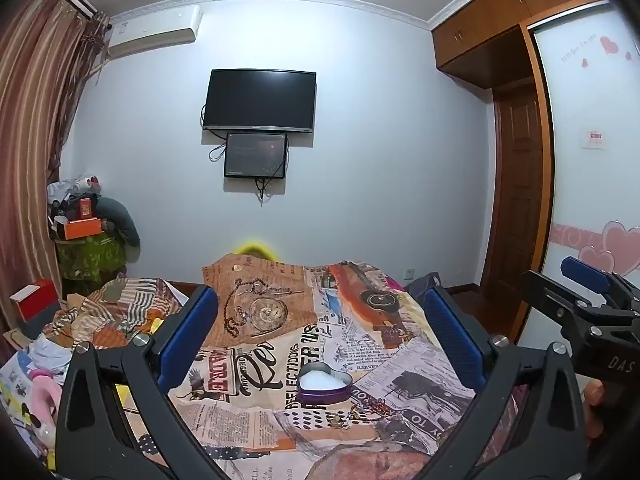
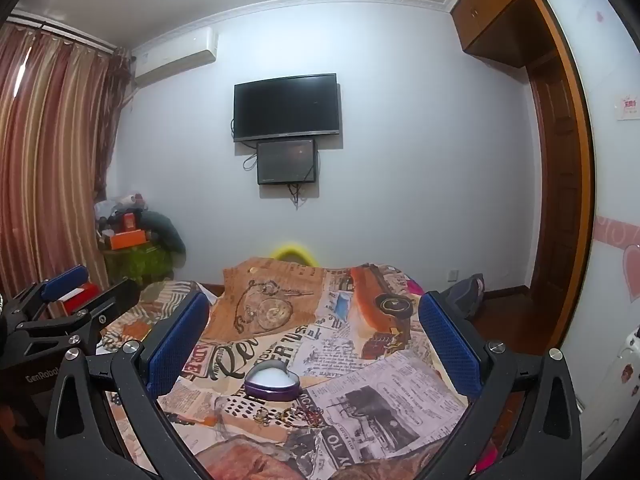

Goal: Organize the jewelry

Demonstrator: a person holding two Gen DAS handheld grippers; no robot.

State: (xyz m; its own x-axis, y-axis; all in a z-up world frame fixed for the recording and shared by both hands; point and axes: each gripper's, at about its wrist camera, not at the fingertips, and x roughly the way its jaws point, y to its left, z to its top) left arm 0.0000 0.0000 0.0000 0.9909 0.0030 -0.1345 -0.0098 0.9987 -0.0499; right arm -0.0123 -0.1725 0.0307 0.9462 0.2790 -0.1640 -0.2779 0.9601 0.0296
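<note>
A purple heart-shaped tin (image 1: 325,385) with a white lining sits open on the newspaper-print cloth (image 1: 280,344); it also shows in the right wrist view (image 2: 273,383). Small gold jewelry pieces (image 1: 362,412) lie tangled on the cloth just in front of the tin, also in the right wrist view (image 2: 290,415). My left gripper (image 1: 320,332) is open and empty, held above the cloth behind the tin. My right gripper (image 2: 314,336) is open and empty, likewise above the cloth. Each gripper shows at the edge of the other's view: the right gripper (image 1: 588,292) and the left gripper (image 2: 76,292).
The cloth covers a bed. Clutter and a red box (image 1: 34,300) lie at the left, a stacked pile with an orange box (image 1: 82,228) by the curtain. A TV (image 1: 260,100) hangs on the far wall. A wardrobe and door (image 1: 516,200) stand at the right.
</note>
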